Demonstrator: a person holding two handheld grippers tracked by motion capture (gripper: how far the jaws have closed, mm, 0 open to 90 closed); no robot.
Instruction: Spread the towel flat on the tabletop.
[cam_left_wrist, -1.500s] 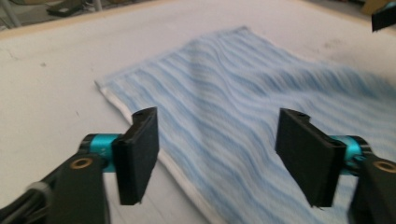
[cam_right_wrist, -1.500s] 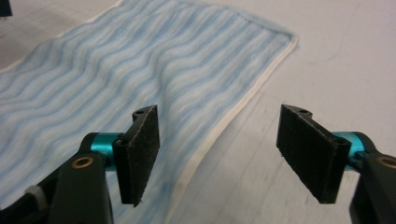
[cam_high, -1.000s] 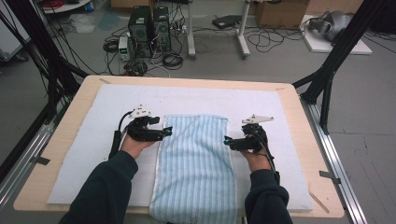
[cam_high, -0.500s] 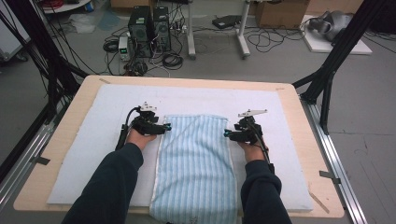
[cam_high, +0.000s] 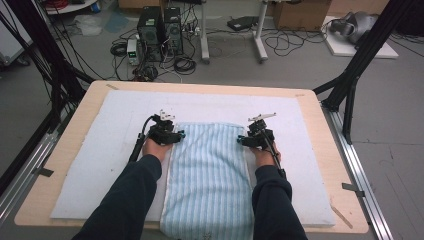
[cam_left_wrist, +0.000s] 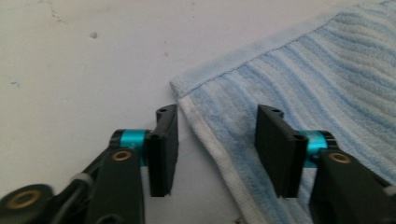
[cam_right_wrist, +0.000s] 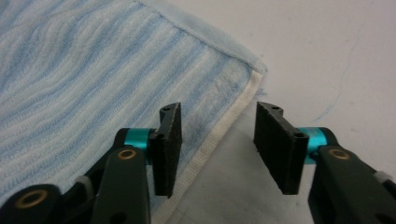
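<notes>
- Towel (cam_high: 210, 175), one, blue-striped, lay flat on one white mat (cam_high: 100, 150) covering the worktop (cam_high: 60, 130).
- Two grippers sat at its far corners: left gripper (cam_high: 176, 135), right gripper (cam_high: 243, 140).
- Gripper views showed each pair of jaws half-closed, just narrowing, straddling the towel's edge without pinching.
- High view showed both sleeves.

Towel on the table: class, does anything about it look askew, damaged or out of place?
Mostly tidy: the striped towel lies flat and square on the white mat. One oddity: its near end hangs over the mat's front edge. The left gripper and right gripper straddle its far corners, jaws having just been closing.
</notes>
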